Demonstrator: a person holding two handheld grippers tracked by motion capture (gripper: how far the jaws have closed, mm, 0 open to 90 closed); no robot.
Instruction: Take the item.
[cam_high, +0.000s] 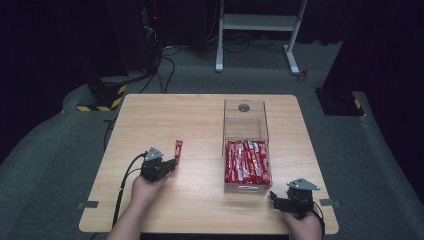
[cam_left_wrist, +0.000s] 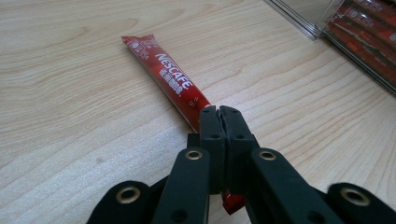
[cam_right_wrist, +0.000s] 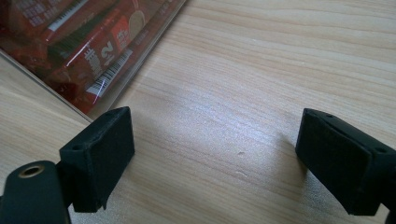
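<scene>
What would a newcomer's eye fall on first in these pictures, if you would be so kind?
Probably the clear plastic box right of the wooden table's centre, its near half packed with red stick sachets. Next, the single red Nescafe stick sachet lying on the wood at centre-left, its near end pinched in the left gripper. The right gripper rests open at the near right corner, beside the box.

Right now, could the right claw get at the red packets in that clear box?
Probably yes. The right claw is open and empty beside the clear box, whose top looks open over the red packets. It would likely have to rise over the box's near wall first.
</scene>
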